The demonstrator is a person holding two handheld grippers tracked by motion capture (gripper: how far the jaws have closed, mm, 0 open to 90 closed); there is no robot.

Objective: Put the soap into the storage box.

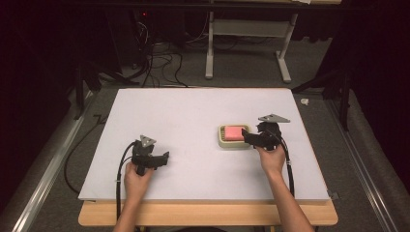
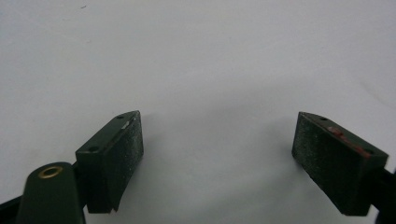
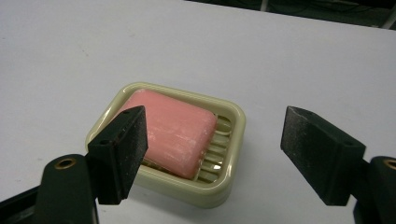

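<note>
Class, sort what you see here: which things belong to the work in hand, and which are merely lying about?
In the work:
- pink soap bar
- cream soap dish holding it
- right gripper, open, at the dish

Lying about:
- left gripper, open over bare white tabletop
- cables on the floor
- grey table frame behind

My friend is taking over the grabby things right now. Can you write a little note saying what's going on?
Left tool: open, holding nothing, over the bare white table on the near left.
Right tool: open, empty, jaws spread just in front of the soap dish.
Pink soap lies inside the cream dish, right of the table's centre.
Done: the right tool is lined up with the dish.
Left: probably close on the soap or dish; nothing is gripped yet.
</note>
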